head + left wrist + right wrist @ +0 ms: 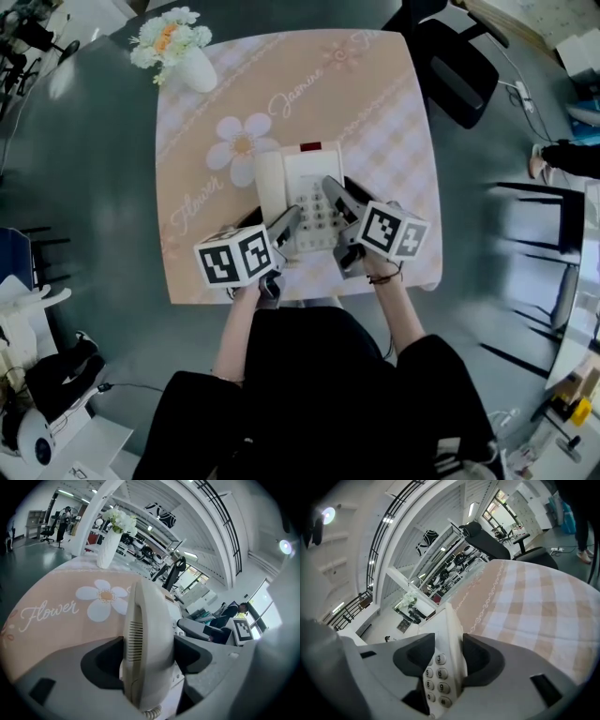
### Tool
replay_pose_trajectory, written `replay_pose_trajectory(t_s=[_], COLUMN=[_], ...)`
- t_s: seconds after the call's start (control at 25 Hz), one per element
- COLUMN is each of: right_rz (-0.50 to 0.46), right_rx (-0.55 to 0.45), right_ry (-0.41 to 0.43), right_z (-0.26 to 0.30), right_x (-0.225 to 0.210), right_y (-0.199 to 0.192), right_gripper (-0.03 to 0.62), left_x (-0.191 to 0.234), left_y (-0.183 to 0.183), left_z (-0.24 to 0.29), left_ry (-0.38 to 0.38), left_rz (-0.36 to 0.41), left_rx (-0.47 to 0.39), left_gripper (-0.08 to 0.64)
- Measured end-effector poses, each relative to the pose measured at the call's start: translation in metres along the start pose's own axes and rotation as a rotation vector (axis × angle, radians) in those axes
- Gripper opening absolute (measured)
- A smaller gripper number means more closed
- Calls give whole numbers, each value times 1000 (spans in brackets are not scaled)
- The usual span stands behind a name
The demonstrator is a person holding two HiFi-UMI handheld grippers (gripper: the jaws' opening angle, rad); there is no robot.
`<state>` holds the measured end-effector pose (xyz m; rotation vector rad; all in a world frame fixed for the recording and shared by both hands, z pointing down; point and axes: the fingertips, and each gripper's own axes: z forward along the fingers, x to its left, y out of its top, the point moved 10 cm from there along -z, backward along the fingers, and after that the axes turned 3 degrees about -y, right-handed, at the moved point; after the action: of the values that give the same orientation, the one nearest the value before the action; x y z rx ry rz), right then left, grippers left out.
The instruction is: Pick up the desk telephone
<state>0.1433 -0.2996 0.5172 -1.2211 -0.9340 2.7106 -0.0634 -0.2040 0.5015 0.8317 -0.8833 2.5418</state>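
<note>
Farthest left, vase (192, 70) of white flowers on the checked table (394, 112), left gripper (286, 225) clamped on the handset side of the phone (305, 183), phone over the table's near middle, right gripper (337, 197) clamped on its keypad edge.

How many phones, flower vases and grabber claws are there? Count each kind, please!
Desk telephone: 1
Vase of flowers: 1
Grippers: 2 (left gripper, right gripper)
Total: 4
</note>
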Motion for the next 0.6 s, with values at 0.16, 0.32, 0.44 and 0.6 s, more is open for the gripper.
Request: replay_pose_trajectory(t_s=[0.16, 0.32, 0.44, 0.6], right_rz=[-21, -47, -50, -49], right_rx=[-23, -49, -75, -92], right_ry=[4, 9, 15, 36], right_z=[-13, -27, -36, -46], right_x=[13, 24, 31, 45], right_y=[4, 9, 8, 10], right_gripper=[172, 170, 169, 166], left_x=[-9, -19, -25, -32], left_y=[2, 3, 3, 6], left_z=[-13, -24, -34, -51], left_ry=[-16, -30, -33, -37], left_rz=[13, 24, 37, 54], left_rx=[-11, -32, -54, -71], left_gripper=[314, 314, 314, 314])
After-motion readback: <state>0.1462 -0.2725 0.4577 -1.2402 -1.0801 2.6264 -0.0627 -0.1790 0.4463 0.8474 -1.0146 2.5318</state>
